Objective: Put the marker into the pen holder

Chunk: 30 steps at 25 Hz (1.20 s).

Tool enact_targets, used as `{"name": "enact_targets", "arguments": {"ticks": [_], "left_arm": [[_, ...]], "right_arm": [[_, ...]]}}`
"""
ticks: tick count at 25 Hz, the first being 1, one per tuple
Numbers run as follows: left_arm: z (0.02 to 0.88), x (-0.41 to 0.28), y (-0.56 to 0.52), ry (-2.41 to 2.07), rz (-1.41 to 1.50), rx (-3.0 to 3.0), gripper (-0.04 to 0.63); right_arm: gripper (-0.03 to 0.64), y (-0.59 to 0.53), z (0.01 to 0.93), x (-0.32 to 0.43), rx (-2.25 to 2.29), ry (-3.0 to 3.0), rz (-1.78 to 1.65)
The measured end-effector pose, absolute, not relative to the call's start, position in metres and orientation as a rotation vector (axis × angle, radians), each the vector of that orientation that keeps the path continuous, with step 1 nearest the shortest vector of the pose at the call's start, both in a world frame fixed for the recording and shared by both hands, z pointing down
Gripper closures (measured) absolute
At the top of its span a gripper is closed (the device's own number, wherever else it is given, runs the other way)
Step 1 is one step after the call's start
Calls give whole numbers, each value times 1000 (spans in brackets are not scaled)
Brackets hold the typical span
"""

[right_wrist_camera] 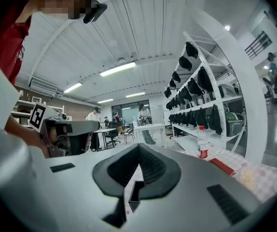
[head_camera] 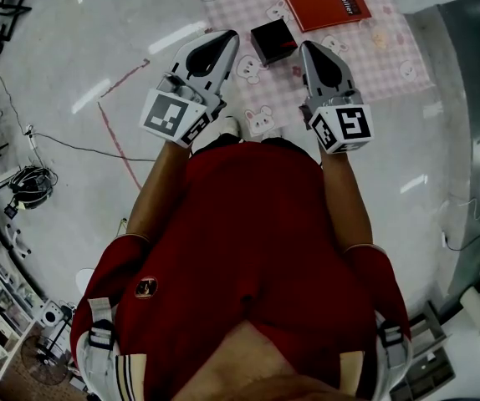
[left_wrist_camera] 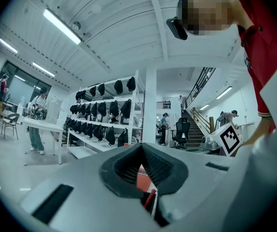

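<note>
Slim red marker [head_camera: 294,71] seemingly lies just beside black square pen holder [head_camera: 273,40], on right gripper's side; left gripper [head_camera: 227,40] and right gripper [head_camera: 309,50] flank holder, jaws together, empty; right gripper should open wide, straddle marker's middle, then pinch.

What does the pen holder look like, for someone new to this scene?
Find the pink checked cloth with bunny prints. On it, left of the flat red box, sits the pen holder: a small square box, the only black thing lying there.
</note>
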<state>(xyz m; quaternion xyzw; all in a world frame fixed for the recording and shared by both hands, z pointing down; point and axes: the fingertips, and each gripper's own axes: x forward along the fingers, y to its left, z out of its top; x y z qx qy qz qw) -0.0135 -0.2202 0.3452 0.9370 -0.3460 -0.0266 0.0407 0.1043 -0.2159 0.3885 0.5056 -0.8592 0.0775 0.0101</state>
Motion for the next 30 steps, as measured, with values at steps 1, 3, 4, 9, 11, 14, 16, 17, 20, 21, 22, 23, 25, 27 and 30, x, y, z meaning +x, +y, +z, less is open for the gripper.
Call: {"name": "enact_targets", "arguments": {"ticks": [1,3,4,9,11,14,16,17,20,21,22,23,25,27,30], "left_arm": [[345,-13,-220,-1056,-83,2872,589],[344,-12,-218,-1049,-86,2876,589],[344,-12,-217,-1046,-87,2879,589],[346,-12,-214,-1032,-86,2884,589],[345,-13,-213,-1026,-88,2885,589],[344,-13,-211,-1017,-91,2888,589],[346,-12,-211,-1012,-90,2889,589],[347,-11,-210,-1010,-89,2890,589],[350,-10,-209,-1004,-87,2891,589],[351,-10,-209,-1001,-86,2892,589],[351,-9,-209,-997,-86,2894,589],[352,-8,-209,-992,-86,2895,589],[351,-7,-210,-983,-84,2899,589],[350,-6,-210,-976,-83,2901,589],[350,-4,-209,-965,-80,2904,589]], "right_arm": [[617,-214,385,104,1583,-2690,244],[617,-210,380,102,1589,-2705,245],[617,-208,377,101,1591,-2712,244],[617,-200,371,96,1590,-2729,237],[617,-197,369,95,1593,-2728,234],[618,-194,369,96,1609,-2712,237],[618,-192,372,99,1621,-2698,241],[618,-191,374,100,1625,-2692,239],[618,-188,377,100,1626,-2678,227],[618,-187,378,100,1625,-2675,222],[618,-186,379,99,1624,-2673,219],[618,-186,380,99,1624,-2671,217],[618,-185,380,99,1628,-2666,217],[618,-185,380,101,1636,-2659,221],[618,-184,381,103,1649,-2650,227]]}}
